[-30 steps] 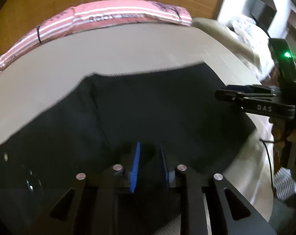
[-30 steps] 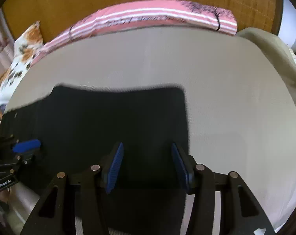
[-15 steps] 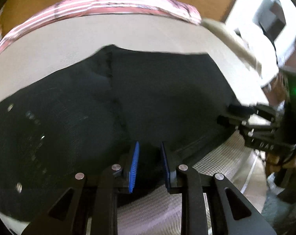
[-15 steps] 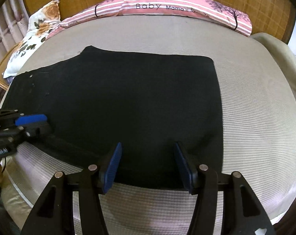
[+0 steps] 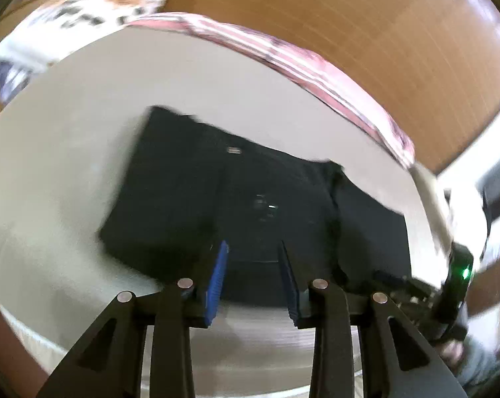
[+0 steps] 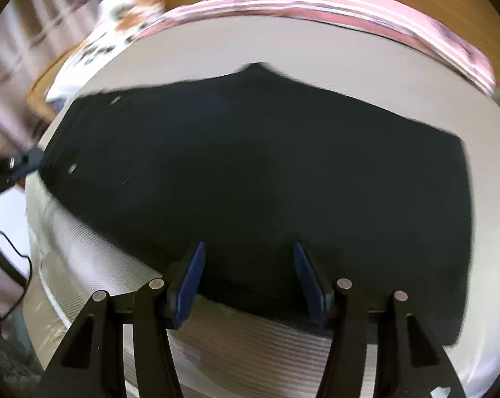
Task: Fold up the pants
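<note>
Black pants [image 5: 250, 199] lie flat on the bed's pale sheet [image 5: 84, 132], waist end to the left in the left wrist view. My left gripper [image 5: 251, 248] hovers over their near edge. Its jaws are opening and the blue pads [image 5: 218, 272] press on nothing. My right gripper [image 6: 249, 248] stands open above the near edge of the pants [image 6: 266, 165], with only cloth below the gap. The right gripper [image 5: 415, 293], with a green light, shows at the right edge of the left view. The left gripper [image 6: 21, 162] appears blurred at the far left of the right view.
A pink striped pillow [image 6: 332, 3] and a floral pillow [image 6: 117, 26] lie along the wooden headboard [image 5: 349, 16]. The bed's near edge [image 6: 84, 265] drops off at the lower left, where a black cable [image 6: 14, 252] hangs. Bare sheet [image 6: 316, 49] lies beyond the pants.
My left gripper let go of the black cloth, widened its jaws, rolled and swung toward the waist end. My right gripper slid along the near edge, staying open.
</note>
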{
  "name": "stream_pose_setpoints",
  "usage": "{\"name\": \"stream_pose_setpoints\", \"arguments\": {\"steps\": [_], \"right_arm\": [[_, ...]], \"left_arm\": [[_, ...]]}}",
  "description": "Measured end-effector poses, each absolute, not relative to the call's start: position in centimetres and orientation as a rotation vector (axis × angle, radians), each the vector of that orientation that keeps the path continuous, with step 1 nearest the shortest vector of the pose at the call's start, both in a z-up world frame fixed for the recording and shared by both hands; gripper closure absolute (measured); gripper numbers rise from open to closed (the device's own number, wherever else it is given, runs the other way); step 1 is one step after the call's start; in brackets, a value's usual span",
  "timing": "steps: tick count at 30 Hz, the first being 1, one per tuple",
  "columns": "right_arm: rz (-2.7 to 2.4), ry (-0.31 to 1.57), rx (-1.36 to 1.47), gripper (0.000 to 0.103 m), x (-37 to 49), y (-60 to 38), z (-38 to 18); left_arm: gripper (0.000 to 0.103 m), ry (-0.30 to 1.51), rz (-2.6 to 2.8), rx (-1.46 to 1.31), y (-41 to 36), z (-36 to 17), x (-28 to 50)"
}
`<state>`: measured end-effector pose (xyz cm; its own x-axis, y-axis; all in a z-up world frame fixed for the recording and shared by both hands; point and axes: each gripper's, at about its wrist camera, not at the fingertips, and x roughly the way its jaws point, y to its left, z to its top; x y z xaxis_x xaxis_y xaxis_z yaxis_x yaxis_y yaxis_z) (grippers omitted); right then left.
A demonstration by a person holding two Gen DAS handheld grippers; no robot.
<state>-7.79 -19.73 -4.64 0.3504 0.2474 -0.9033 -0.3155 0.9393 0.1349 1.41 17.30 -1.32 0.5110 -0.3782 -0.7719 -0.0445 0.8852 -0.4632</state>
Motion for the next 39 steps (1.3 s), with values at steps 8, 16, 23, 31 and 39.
{"name": "stream_pose_setpoints", "arguments": {"steps": [8, 16, 23, 31, 39], "right_arm": [[0.499, 1.176, -0.075, 0.049, -7.2, -15.9, -4.2], [0.501, 1.175, -0.06, 0.044, -7.7, -15.6, -3.5], [0.496, 1.182, -0.063, 0.043, -7.4, -15.3, -3.5], [0.486, 1.188, -0.054, 0.043, -7.4, -15.2, -3.6], [0.474, 1.205, -0.031, 0.043, -6.8, -15.2, -3.9]], "left_arm": [[0.069, 1.031, -0.141, -0.751, 22.9, -4.3, -0.2], [0.06, 0.973, -0.185, -0.911, 24.8, -5.5, -2.0], [0.053, 0.985, -0.134, -0.97, 25.9, -7.1, -2.2], [0.052, 0.984, -0.125, -1.009, 26.5, -9.0, -1.3], [0.051, 0.928, -0.145, -1.02, 26.8, -9.6, -0.3]]}}
